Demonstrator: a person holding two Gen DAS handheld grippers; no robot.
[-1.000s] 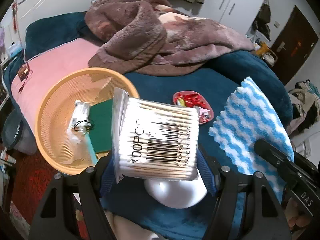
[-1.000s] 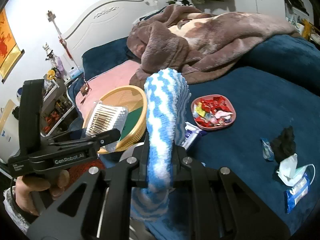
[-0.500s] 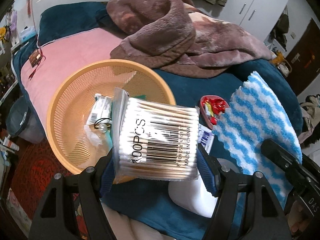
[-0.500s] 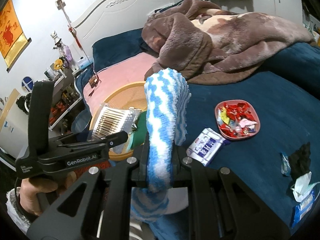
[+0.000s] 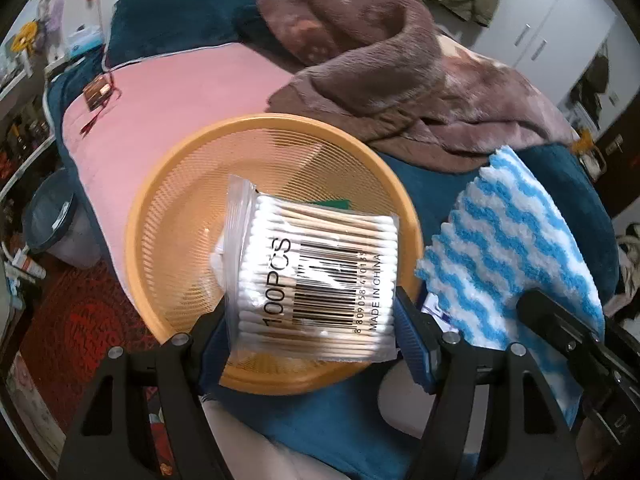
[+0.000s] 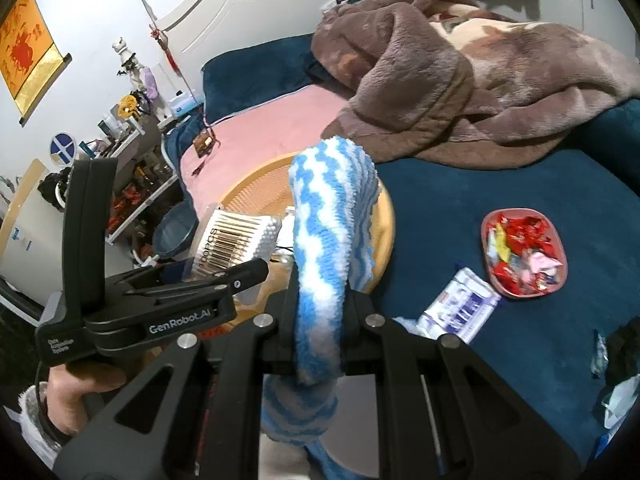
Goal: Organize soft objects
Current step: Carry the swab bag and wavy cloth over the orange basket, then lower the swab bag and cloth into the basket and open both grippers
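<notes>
While a dark blue bed (image 6: 500, 208) is stretching across both views, a rumpled brown blanket (image 6: 460, 80) is lying heaped over its far side, with a pink sheet (image 5: 172, 100) spreading beside it toward the bed's edge. An orange mesh basket (image 5: 188, 216) is sitting on the bed where the pink sheet meets the blue cover.

The blue-and-white striped cloth (image 6: 324, 256) is hanging pinched in the right gripper (image 6: 320, 304), whose jaws are standing narrow and pressing on the fabric; the cloth is rising above the fingers and drooping below them, and in the right wrist view it is showing in front of the basket's near rim. The left gripper (image 5: 312, 320) is clamping a clear bag of cotton swabs (image 5: 316, 276) between its blue pads, jaws wide around the pack, and is holding it right over the basket's bowl. A person's hand (image 6: 80, 388) is gripping the left tool's handle.

On the blue cover to the right, a pink dish of red-wrapped sweets (image 6: 524, 252) is resting, and a small white-and-blue packet (image 6: 460, 308) is lying just beside it.
</notes>
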